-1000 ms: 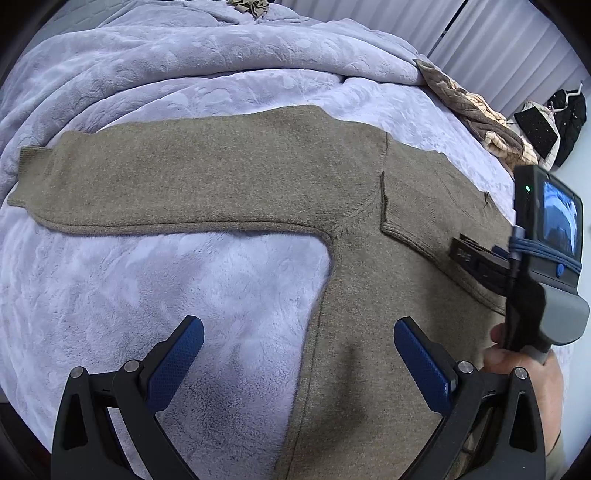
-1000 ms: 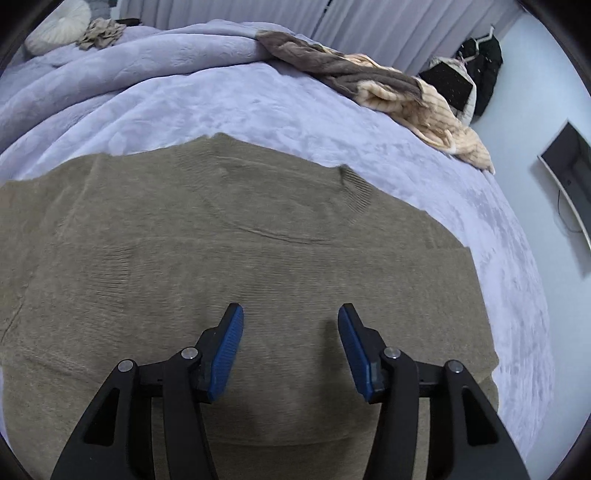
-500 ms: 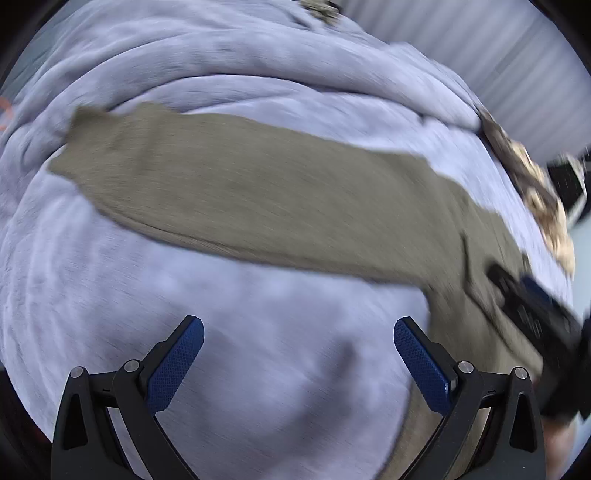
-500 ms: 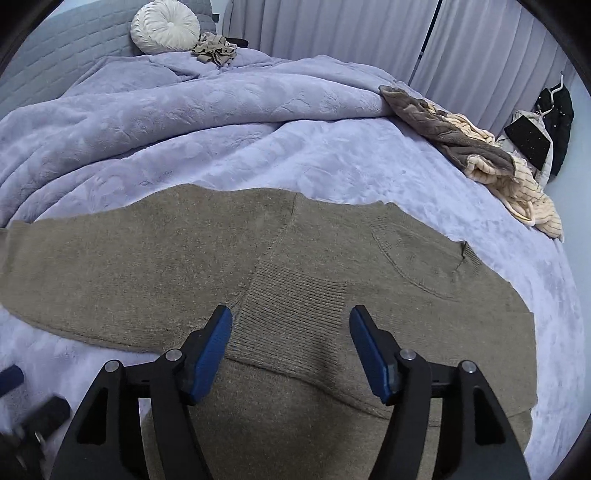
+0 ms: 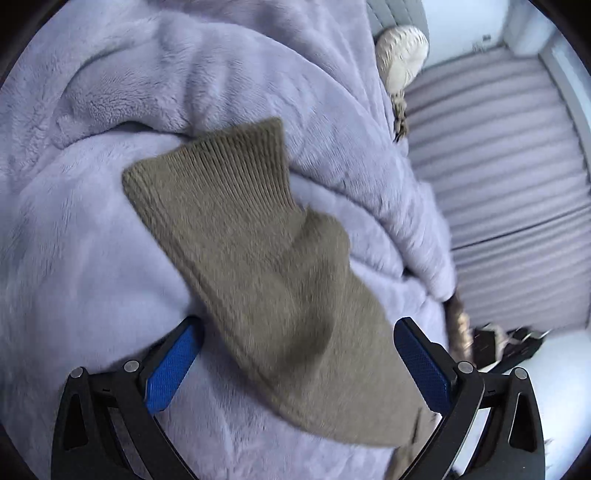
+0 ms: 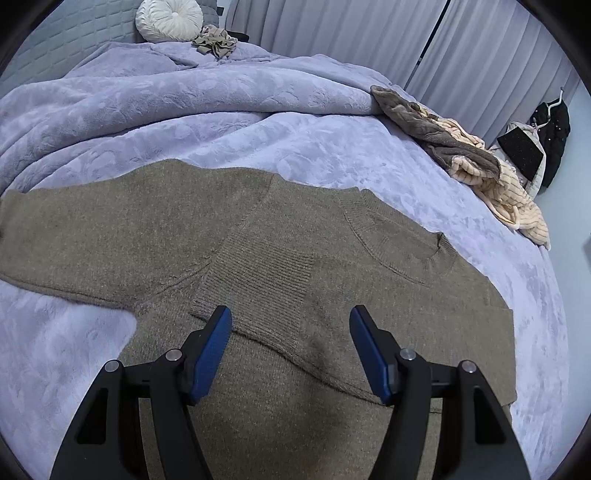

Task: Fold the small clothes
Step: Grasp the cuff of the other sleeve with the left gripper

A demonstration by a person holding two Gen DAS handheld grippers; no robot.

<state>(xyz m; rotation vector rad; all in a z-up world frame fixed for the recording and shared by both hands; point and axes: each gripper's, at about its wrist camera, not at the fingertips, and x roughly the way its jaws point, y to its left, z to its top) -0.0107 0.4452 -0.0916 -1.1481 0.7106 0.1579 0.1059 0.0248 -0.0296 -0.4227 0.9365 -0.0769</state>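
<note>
olive knit sweater (image 6: pixel 295 258), flat on bed, 1 sleeve folded in

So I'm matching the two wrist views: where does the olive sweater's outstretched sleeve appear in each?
Left wrist: the outstretched sleeve runs diagonally through the centre, ribbed cuff upper left.
Right wrist: it lies flat at left, cuff cut off by the left edge.
Shared landmark: the round white cushion, near the top in both.
</note>
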